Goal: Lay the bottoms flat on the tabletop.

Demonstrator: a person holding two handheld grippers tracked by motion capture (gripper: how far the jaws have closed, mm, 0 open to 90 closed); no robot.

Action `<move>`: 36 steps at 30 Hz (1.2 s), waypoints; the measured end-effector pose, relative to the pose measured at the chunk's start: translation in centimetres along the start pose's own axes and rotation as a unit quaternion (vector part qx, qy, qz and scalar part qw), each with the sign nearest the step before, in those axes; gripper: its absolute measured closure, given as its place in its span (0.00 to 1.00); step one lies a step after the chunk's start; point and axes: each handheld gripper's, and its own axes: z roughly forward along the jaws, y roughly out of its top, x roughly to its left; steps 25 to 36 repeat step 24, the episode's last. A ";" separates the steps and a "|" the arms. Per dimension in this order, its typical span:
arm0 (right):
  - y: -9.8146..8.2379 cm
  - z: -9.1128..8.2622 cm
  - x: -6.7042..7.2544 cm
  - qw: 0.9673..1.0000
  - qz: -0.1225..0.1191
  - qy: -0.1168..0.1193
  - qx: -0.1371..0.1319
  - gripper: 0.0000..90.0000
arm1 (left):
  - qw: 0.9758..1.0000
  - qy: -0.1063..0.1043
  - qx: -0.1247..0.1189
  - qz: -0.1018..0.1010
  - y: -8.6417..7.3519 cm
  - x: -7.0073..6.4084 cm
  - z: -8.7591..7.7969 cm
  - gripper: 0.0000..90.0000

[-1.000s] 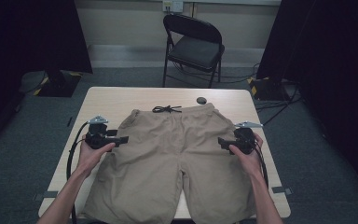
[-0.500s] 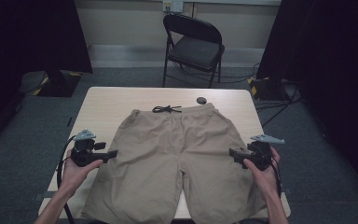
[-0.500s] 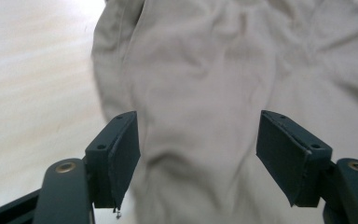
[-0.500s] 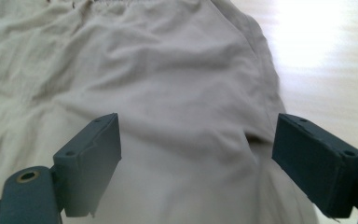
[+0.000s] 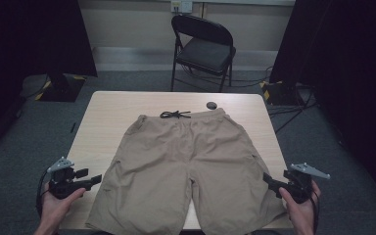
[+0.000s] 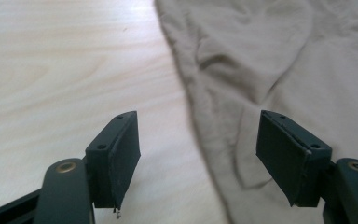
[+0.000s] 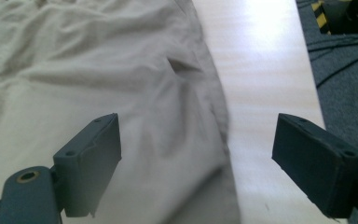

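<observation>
Dark curtains flank a pale back wall, and a black folding chair (image 5: 203, 46) stands on grey carpet beyond the far edge of a light wooden table (image 5: 107, 112). Khaki shorts (image 5: 188, 166) lie spread flat across the middle of the table, waistband toward the far side and both legs reaching the near edge; a black drawstring (image 5: 175, 114) is tied at the waistband, and a small dark round object (image 5: 211, 105) sits on the wood just beside the waistband's right end.

At the near left corner, the person's left hand (image 5: 58, 205) rises from the bottom edge, wrist bent so that the left gripper (image 5: 94, 179) points rightward toward the outer edge of the left leg, close to the cloth but apart from it. In the left gripper view its jaws stand wide apart with nothing between them, hovering over the seam where the fabric edge meets bare wood.

At the near right corner, the right hand (image 5: 301, 208) mirrors that pose, its right gripper (image 5: 269, 181) aimed leftward at the outer edge of the right leg, just beside the hem. The right gripper view shows those jaws also spread wide and empty, straddling the cloth's edge and the table's strip of wood, with a pocket slit (image 7: 182, 65) visible farther up the leg.
</observation>
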 end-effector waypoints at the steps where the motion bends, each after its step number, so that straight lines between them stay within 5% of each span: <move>1: -0.4 -0.2 -0.2 1.000 0.004 -0.005 0.001 0.16 | 1.000 -0.001 0.004 0.004 -0.3 0.0 0.0 0.33; 6: -2.5 -0.3 -1.4 1.000 0.017 -0.019 0.016 0.16 | 0.999 0.015 0.030 0.022 -1.9 -0.4 0.5 0.34; 13: -4.6 0.8 -1.9 0.999 0.009 -0.026 0.040 0.17 | 0.998 0.036 0.005 0.055 -2.8 -0.9 0.9 0.30; 36: -4.6 0.8 -2.1 0.999 0.013 -0.022 0.037 0.16 | 0.998 0.034 0.000 0.050 -2.9 -1.0 0.9 0.29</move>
